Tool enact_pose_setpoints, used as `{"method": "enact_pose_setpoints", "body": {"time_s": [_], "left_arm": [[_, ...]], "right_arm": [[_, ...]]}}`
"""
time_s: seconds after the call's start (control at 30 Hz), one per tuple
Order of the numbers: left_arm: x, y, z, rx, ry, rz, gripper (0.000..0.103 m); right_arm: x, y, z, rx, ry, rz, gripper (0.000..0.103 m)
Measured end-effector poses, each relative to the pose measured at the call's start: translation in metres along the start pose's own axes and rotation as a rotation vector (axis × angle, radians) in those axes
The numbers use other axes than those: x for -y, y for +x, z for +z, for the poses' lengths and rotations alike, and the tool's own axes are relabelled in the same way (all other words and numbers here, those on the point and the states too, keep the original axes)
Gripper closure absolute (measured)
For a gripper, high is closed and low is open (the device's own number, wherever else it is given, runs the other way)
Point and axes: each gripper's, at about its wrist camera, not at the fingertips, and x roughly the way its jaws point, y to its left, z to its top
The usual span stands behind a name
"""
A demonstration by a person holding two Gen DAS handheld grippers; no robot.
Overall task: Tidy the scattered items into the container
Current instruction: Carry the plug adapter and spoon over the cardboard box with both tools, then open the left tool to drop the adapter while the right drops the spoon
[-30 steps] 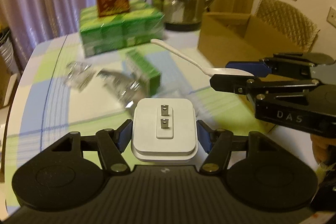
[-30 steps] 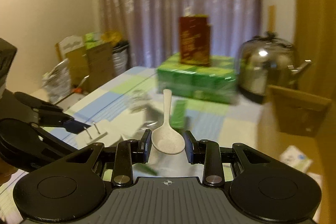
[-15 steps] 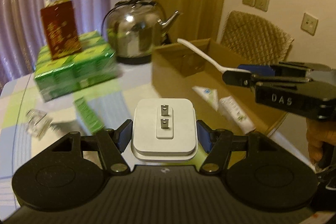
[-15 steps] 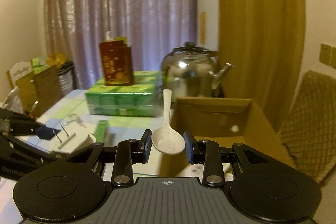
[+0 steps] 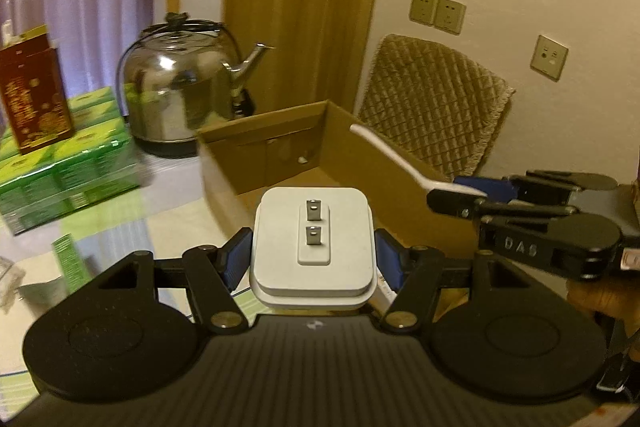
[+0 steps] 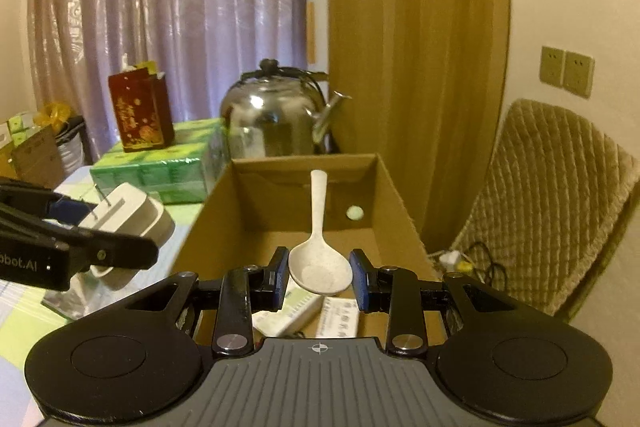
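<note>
Your left gripper (image 5: 313,259) is clamped on the white plug adapter (image 5: 313,239), prongs pointing away from you, held just short of the near wall of the cardboard box (image 5: 280,151). Your right gripper (image 6: 320,277) is clamped on the bowl of the white spoon (image 6: 320,267), its handle pointing ahead over the open box. Two small white packets (image 6: 298,311) lie in the box beneath that gripper. A steel kettle (image 6: 276,119) stands on the desk (image 5: 176,183) beyond the box.
</note>
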Motion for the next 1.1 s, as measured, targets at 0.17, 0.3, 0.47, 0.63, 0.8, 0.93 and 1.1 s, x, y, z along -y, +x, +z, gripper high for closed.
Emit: {"method": "enact_pose_setpoints", "body": {"time_s": [0.17, 0.3, 0.47, 0.63, 0.8, 0.93, 1.1], "left_arm": [[0.014, 0.025, -0.001, -0.032, 0.022, -0.023, 0.043], [0.027, 0.04, -0.004, -0.05, 0.081, -0.017, 0.043], [0.033, 0.056, -0.009, -0.075, 0.11, -0.018, 0.043], [0.037, 0.066, -0.011, -0.088, 0.123, -0.019, 0.043], [0.04, 0.073, -0.013, -0.098, 0.133, -0.015, 0.043], [0.039, 0.078, -0.014, -0.107, 0.13, -0.007, 0.043], [0.042, 0.082, -0.017, -0.12, 0.142, 0.001, 0.043]], "right_arm": [[0.016, 0.001, -0.003, -0.024, 0.025, 0.009, 0.073], [0.023, 0.008, -0.005, -0.044, 0.041, 0.023, 0.073], [0.025, 0.015, -0.008, -0.068, 0.037, 0.039, 0.073], [0.027, 0.017, -0.01, -0.073, 0.039, 0.04, 0.073], [0.03, 0.018, -0.011, -0.075, 0.04, 0.038, 0.073], [0.029, 0.019, -0.012, -0.082, 0.041, 0.043, 0.073], [0.026, 0.019, -0.012, -0.08, 0.03, 0.043, 0.073]]}}
